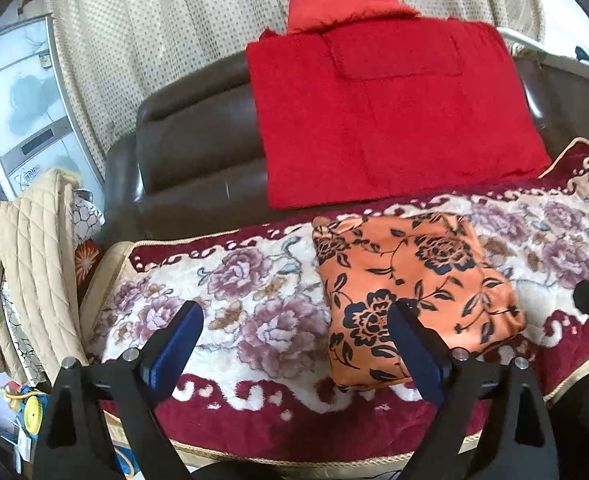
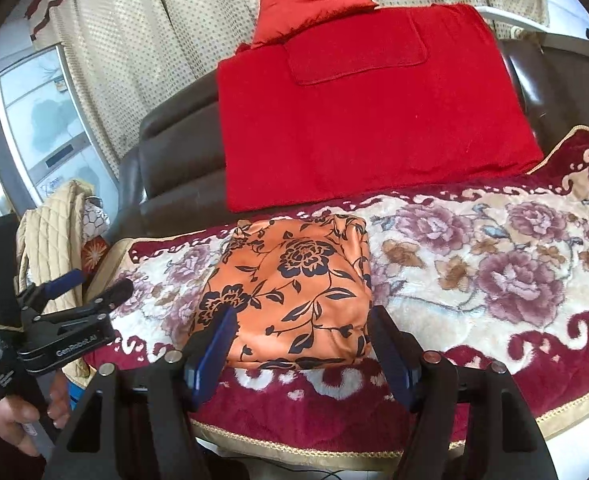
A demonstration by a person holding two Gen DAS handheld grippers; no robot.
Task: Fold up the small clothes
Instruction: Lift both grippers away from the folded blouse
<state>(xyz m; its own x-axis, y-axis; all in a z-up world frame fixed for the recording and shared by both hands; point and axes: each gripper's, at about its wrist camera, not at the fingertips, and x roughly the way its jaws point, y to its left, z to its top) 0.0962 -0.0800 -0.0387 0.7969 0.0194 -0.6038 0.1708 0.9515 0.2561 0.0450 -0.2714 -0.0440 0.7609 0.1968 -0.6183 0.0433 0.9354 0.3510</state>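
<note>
An orange garment (image 2: pixel 290 296) with a black flower print is seen lying folded into a compact, roughly square packet on the floral blanket (image 2: pixel 474 264) that covers the sofa seat, near the front edge of that seat. In the right wrist view the packet is placed straight ahead of the right gripper (image 2: pixel 298 344), whose 2 blue-padded fingers are spread apart and empty, with the packet's near edge framed between them; whether the pads touch the cloth cannot be told. In the left wrist view the left gripper (image 1: pixel 294 332) is likewise held wide apart with nothing in it, and the same packet (image 1: pixel 410 292) is found ahead and to the right, partly behind the right-hand finger, while bare blanket (image 1: pixel 234 280) lies ahead of the other finger. The right gripper is therefore judged the nearer and the better aligned of the 2. No clear long axis is shown by the packet; it is only slightly longer from near to far, and its near-right corner looks looser and puffier than the rest. A red blanket (image 2: pixel 374 120) is draped over the brown sofa back (image 2: pixel 174 152) beyond, well apart from the packet. The fold is judged largely done, so any further move would be expected to turn on the near edge, reached from the front by the right gripper, with the left brought rightward to help.
</note>
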